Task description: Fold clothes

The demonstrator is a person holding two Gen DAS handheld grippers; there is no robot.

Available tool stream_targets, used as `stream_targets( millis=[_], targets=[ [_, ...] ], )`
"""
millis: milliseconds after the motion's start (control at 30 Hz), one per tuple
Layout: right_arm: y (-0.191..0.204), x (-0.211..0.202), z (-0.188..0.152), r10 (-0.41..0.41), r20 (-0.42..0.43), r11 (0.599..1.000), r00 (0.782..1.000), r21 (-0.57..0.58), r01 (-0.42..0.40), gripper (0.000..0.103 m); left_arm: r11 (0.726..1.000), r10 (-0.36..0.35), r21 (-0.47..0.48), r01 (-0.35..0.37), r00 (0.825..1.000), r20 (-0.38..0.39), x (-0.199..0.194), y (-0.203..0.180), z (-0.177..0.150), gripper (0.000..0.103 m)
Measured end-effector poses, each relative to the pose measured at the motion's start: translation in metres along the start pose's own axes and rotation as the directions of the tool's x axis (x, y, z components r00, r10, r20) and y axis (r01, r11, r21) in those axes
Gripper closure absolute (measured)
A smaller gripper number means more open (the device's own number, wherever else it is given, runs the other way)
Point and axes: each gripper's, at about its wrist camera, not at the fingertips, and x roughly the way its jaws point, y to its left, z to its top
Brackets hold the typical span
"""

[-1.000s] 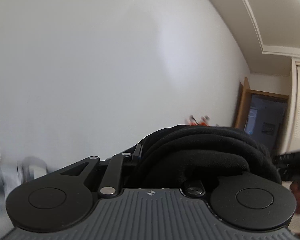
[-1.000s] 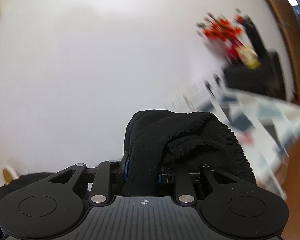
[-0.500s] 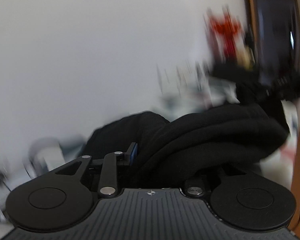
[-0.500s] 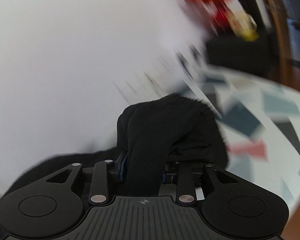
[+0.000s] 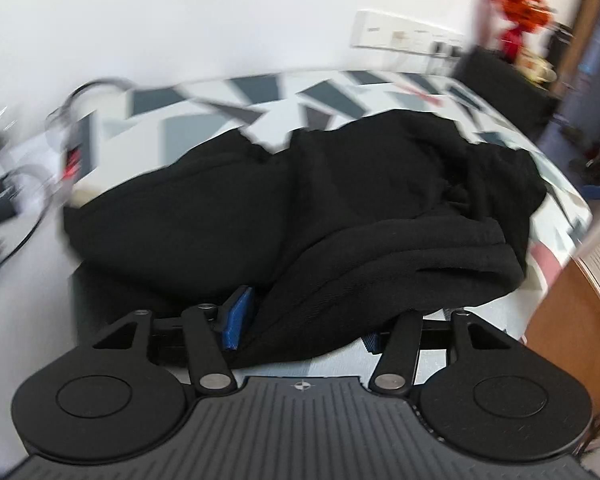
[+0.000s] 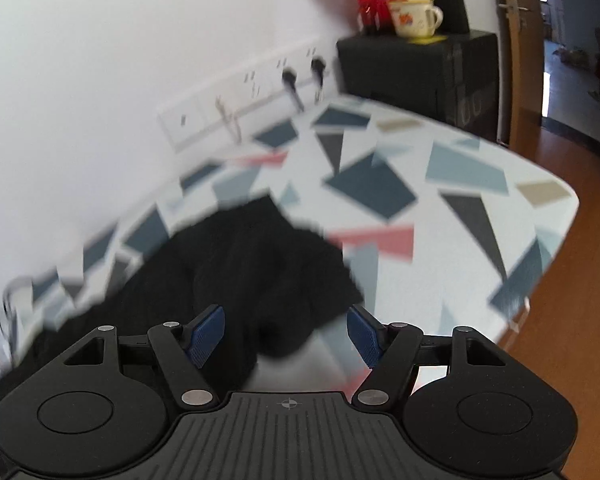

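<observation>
garment: black sweatshirt (image 5: 340, 208) lies bunched on the patterned desk (image 6: 480, 184), its long axis running left to right across the left wrist view.
left tongs (image 5: 300, 320): spread, a thick rolled fold draped between the blue pads (image 5: 237, 316) but not pinched.
right tongs (image 6: 285, 334): spread, the cloth's right end (image 6: 259, 272) just ahead and slightly left.
nearer: the left tongs, already touching the cloth.
fold state: heaped; too blurred to judge further.
</observation>
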Motion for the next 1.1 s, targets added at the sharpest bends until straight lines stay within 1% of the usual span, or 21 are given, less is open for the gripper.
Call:
stream_targets(
  millis=[100, 167, 200, 233, 333, 400, 467, 533, 567, 600, 633, 667, 700, 767, 800, 833, 867, 900, 967, 1033, 1100],
  targets=[
    [0.003, 0.009, 0.041, 0.072, 0.029, 0.994, 0.997, 0.079, -0.074, 0.039, 0.993, 0.048, -0.112, -0.042, 0.998, 0.051, -0.027, -0.012, -0.001, 0.043],
    [0.010, 0.028, 0.065, 0.170, 0.040, 0.982, 0.985, 0.078, -0.172, 0.034, 0.979, 0.128, -0.171, -0.113, 0.988, 0.086, -0.038, -0.027, 0.000, 0.041],
    [0.016, 0.041, 0.077, 0.200, 0.032, 0.978, 0.979, 0.056, -0.201, 0.031, 0.969, 0.162, -0.204, -0.139, 0.982, 0.101, -0.041, -0.034, 0.001, 0.036],
    [0.024, 0.059, 0.087, 0.211, 0.011, 0.977, 0.977, 0.013, -0.212, 0.030, 0.955, 0.199, -0.244, -0.168, 0.974, 0.109, -0.043, -0.041, 0.001, 0.029],
    [0.052, 0.121, 0.101, 0.173, -0.100, 0.970, 0.980, -0.156, -0.187, 0.028, 0.893, 0.317, -0.362, -0.266, 0.944, 0.088, -0.044, -0.061, 0.002, 0.028],
    [0.074, 0.169, 0.097, 0.113, -0.206, 0.945, 0.972, -0.281, -0.169, 0.027, 0.852, 0.375, -0.416, -0.317, 0.925, 0.062, -0.043, -0.074, 0.004, 0.028],
    [0.096, 0.203, 0.084, 0.035, -0.276, 0.909, 0.961, -0.391, -0.146, 0.024, 0.809, 0.430, -0.466, -0.358, 0.901, 0.054, -0.043, -0.088, 0.008, 0.027],
    [0.118, 0.225, 0.064, -0.002, -0.325, 0.861, 0.946, -0.482, -0.164, 0.020, 0.776, 0.474, -0.498, -0.387, 0.879, 0.055, -0.042, -0.100, 0.014, 0.016],
    [0.129, 0.234, 0.054, -0.007, -0.350, 0.833, 0.937, -0.520, -0.188, 0.011, 0.767, 0.489, -0.504, -0.397, 0.870, 0.057, -0.040, -0.105, 0.018, 0.016],
    [0.140, 0.241, 0.044, -0.010, -0.374, 0.806, 0.927, -0.551, -0.214, 0.005, 0.762, 0.500, -0.505, -0.406, 0.864, 0.059, -0.039, -0.109, 0.022, 0.016],
    [0.149, 0.246, 0.033, -0.012, -0.393, 0.778, 0.920, -0.581, -0.238, 0.003, 0.757, 0.510, -0.505, -0.415, 0.858, 0.061, -0.037, -0.113, 0.026, 0.016],
    [0.158, 0.249, 0.024, -0.023, -0.394, 0.745, 0.919, -0.620, -0.247, 0.001, 0.752, 0.521, -0.506, -0.423, 0.851, 0.063, -0.035, -0.117, 0.031, 0.016],
    [0.166, 0.251, 0.015, -0.042, -0.376, 0.707, 0.926, -0.666, -0.239, 0.001, 0.747, 0.532, -0.506, -0.431, 0.845, 0.065, -0.033, -0.122, 0.035, 0.015],
    [0.171, 0.260, 0.004, -0.098, -0.344, 0.654, 0.934, -0.730, -0.200, 0.001, 0.736, 0.552, -0.507, -0.448, 0.831, 0.068, -0.030, -0.130, 0.043, 0.013],
    [0.170, 0.267, 0.002, -0.115, -0.347, 0.648, 0.931, -0.736, -0.195, 0.001, 0.731, 0.563, -0.508, -0.456, 0.824, 0.070, -0.028, -0.134, 0.047, 0.012],
    [0.164, 0.273, 0.007, -0.103, -0.374, 0.669, 0.922, -0.712, -0.214, 0.001, 0.725, 0.573, -0.508, -0.464, 0.817, 0.071, -0.026, -0.138, 0.052, 0.011],
    [0.156, 0.278, 0.015, -0.081, -0.399, 0.695, 0.913, -0.679, -0.235, 0.002, 0.725, 0.573, -0.508, -0.465, 0.816, 0.071, -0.022, -0.142, 0.055, 0.011],
    [0.148, 0.282, 0.024, -0.081, -0.397, 0.715, 0.914, -0.662, -0.224, 0.002, 0.729, 0.567, -0.506, -0.461, 0.821, 0.068, -0.017, -0.145, 0.058, 0.011],
    [0.129, 0.291, 0.041, -0.091, -0.351, 0.742, 0.932, -0.648, -0.172, 0.002, 0.739, 0.549, -0.500, -0.451, 0.833, 0.060, -0.004, -0.151, 0.064, 0.010],
    [0.108, 0.299, 0.061, -0.102, -0.335, 0.774, 0.937, -0.618, -0.136, 0.002, 0.749, 0.529, -0.497, -0.439, 0.847, 0.049, 0.010, -0.156, 0.070, 0.010],
    [0.085, 0.306, 0.081, -0.130, -0.293, 0.788, 0.947, -0.610, -0.081, 0.002, 0.762, 0.505, -0.493, -0.421, 0.862, 0.044, 0.024, -0.163, 0.075, 0.010]
  ],
)
